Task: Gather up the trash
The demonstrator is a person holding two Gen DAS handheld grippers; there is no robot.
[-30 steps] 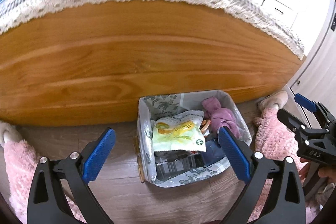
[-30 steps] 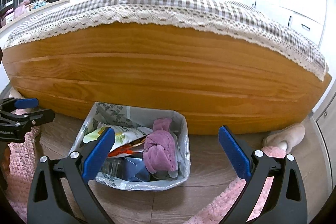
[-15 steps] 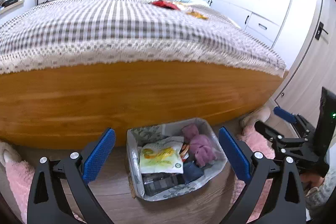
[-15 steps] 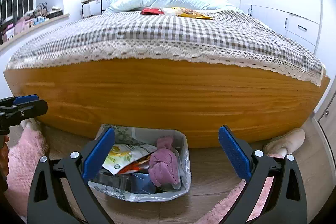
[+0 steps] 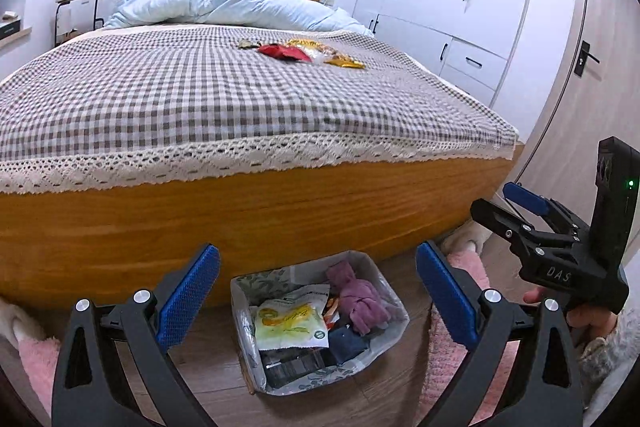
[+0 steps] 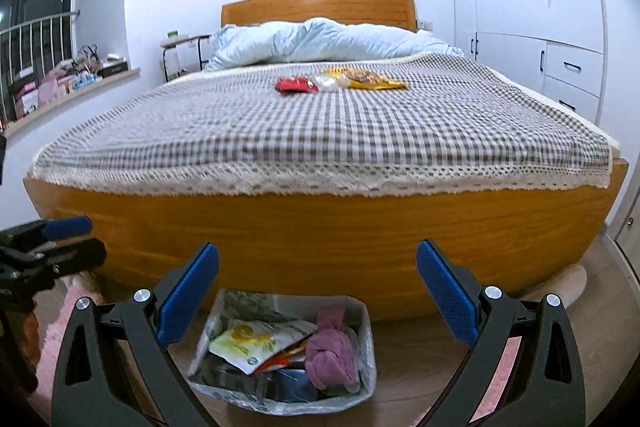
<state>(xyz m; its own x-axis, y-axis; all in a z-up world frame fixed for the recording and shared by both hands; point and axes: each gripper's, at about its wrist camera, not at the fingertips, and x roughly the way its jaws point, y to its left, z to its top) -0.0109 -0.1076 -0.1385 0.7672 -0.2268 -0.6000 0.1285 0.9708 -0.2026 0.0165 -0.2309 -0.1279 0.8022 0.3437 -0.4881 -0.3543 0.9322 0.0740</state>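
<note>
Across the middle of both views, a wooden bed (image 5: 248,211) under a checked cover (image 6: 320,123). Lower centre, on the floor: a lined trash bin (image 5: 320,323) holding packets and a purple cloth (image 6: 330,351). Upper centre, on the cover: yellow wrapper (image 6: 366,79), red wrapper (image 6: 296,85). Left claw (image 5: 316,299) and right claw (image 6: 316,297): jaws spread wide, empty.

Both wrist views face the bed (image 5: 256,99) from its foot.
</note>
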